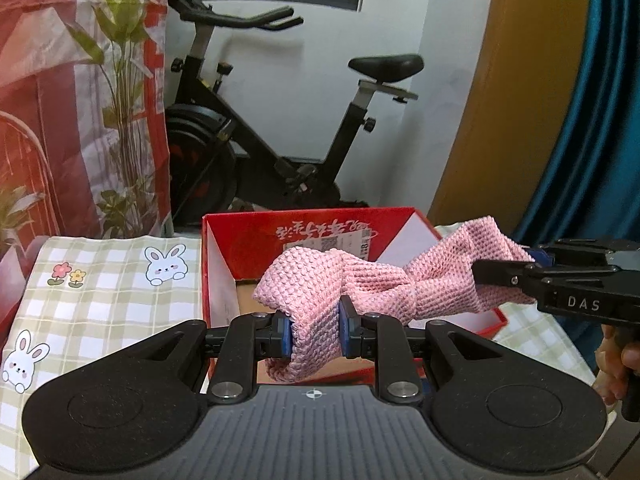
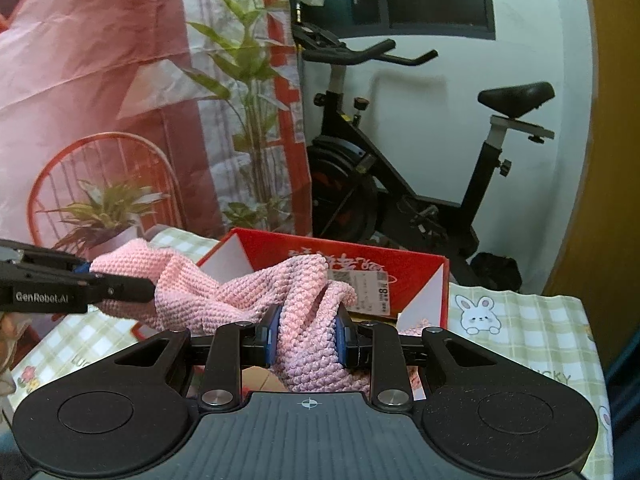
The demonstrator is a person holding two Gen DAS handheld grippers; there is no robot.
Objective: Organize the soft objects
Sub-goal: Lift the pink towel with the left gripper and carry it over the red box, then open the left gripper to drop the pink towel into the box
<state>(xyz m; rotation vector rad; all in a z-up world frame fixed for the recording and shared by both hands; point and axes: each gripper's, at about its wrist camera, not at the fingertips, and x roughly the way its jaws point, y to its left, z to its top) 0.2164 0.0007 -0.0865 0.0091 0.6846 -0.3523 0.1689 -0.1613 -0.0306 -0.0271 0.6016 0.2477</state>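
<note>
A pink knitted cloth [image 1: 384, 280] hangs stretched between my two grippers above an open red cardboard box [image 1: 248, 236]. My left gripper [image 1: 315, 330] is shut on one end of the cloth. My right gripper [image 2: 307, 336] is shut on the other end of the cloth [image 2: 240, 296]. In the left wrist view the right gripper [image 1: 536, 258] comes in from the right edge. In the right wrist view the left gripper [image 2: 86, 270] comes in from the left edge. The red box [image 2: 424, 276] stands on the table just behind the cloth.
The table wears a green checked cloth with rabbits [image 1: 100, 288]. A black exercise bike [image 1: 280, 120] stands behind the table by the white wall. A red and white backdrop with plants [image 2: 120, 120] hangs at the left. A blue curtain [image 1: 600, 120] hangs at the right.
</note>
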